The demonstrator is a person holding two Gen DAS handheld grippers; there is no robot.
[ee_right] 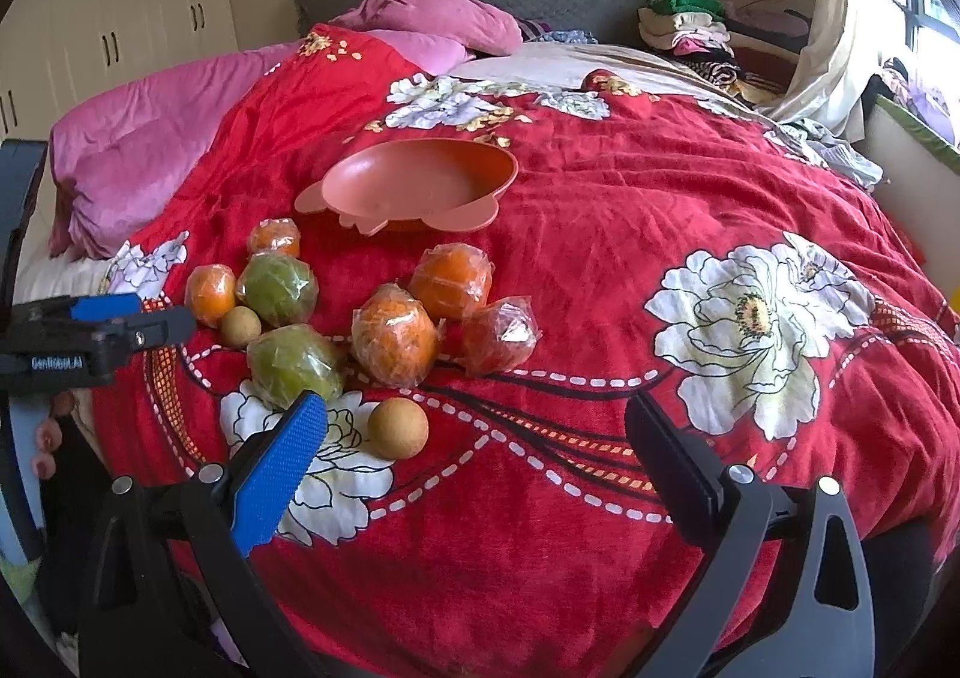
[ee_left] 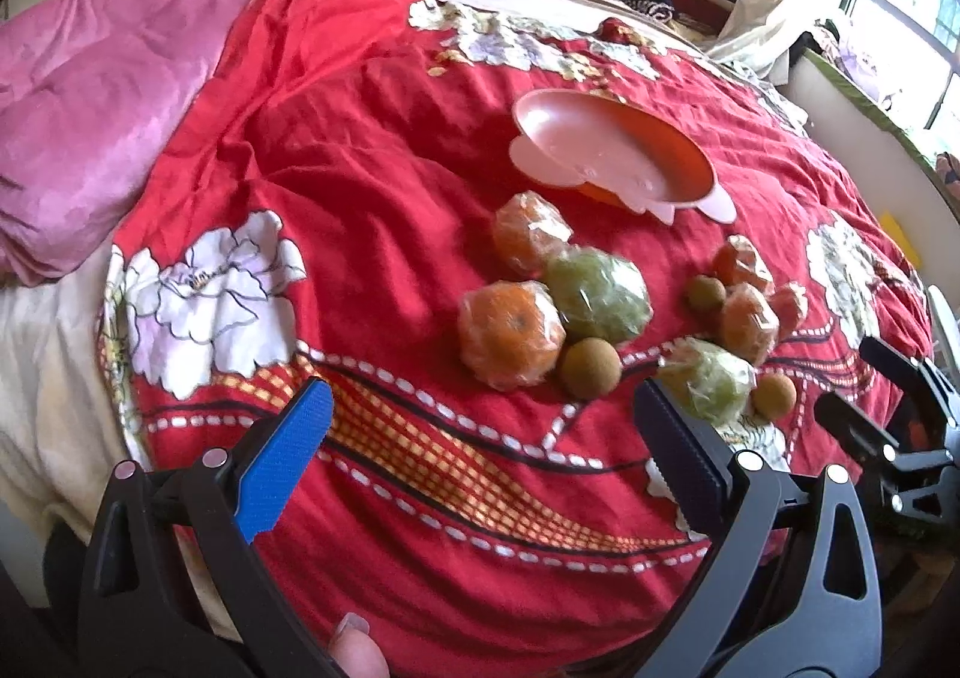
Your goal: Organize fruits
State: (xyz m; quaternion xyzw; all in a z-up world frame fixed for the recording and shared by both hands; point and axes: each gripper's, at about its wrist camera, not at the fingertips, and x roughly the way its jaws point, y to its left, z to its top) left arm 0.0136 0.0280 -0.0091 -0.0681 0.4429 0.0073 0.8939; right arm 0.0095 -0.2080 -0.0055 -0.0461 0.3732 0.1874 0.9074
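Here both the left gripper (ee_left: 480,438) and the right gripper (ee_right: 474,450) are wide apart, holding nothing, near wrapped fruits (ee_right: 393,339) and an empty pink bowl (ee_right: 420,183) on the red blanket (ee_right: 600,258)

Green fruit (ee_left: 708,381) partly hidden behind left gripper (ee_left: 480,432) finger; bowl (ee_left: 606,156) blurred.

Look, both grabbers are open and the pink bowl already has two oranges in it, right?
Not quite. The pink bowl has nothing in it; the right wrist view shows its bare inside. The wrapped oranges lie on the red blanket in front of it. The left gripper and right gripper are both open, as you said.
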